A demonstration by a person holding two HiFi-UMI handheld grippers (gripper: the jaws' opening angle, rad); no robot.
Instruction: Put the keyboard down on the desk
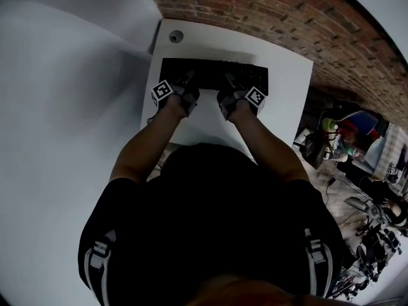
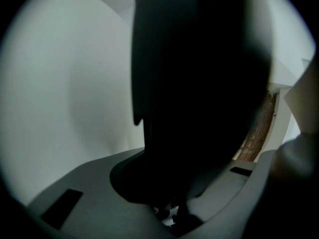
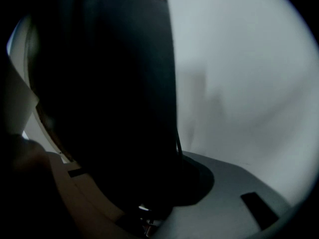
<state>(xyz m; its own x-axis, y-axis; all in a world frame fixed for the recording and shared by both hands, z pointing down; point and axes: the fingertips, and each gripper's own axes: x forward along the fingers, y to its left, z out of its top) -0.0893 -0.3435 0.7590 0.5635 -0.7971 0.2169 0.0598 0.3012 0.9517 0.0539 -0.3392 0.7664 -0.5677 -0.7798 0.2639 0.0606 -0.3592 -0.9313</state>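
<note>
A black keyboard [image 1: 213, 75] lies lengthwise across the white desk [image 1: 288, 75], near its middle; whether it rests on the top or hangs just above it I cannot tell. My left gripper [image 1: 187, 83] is shut on the keyboard's near edge left of centre. My right gripper [image 1: 230, 85] is shut on the same edge right of centre. In the left gripper view the keyboard [image 2: 199, 83] stands edge-on as a dark slab between the grey jaws of the left gripper [image 2: 182, 176]. The right gripper view shows the keyboard [image 3: 109, 93] the same way in the right gripper [image 3: 147, 183].
A round grey cable grommet [image 1: 176, 36] sits in the desk's far left corner. A brick wall [image 1: 268, 8] runs behind the desk and a white wall [image 1: 57, 88] stands at its left. Bags, cables and other clutter [image 1: 357, 145] crowd the floor at the right.
</note>
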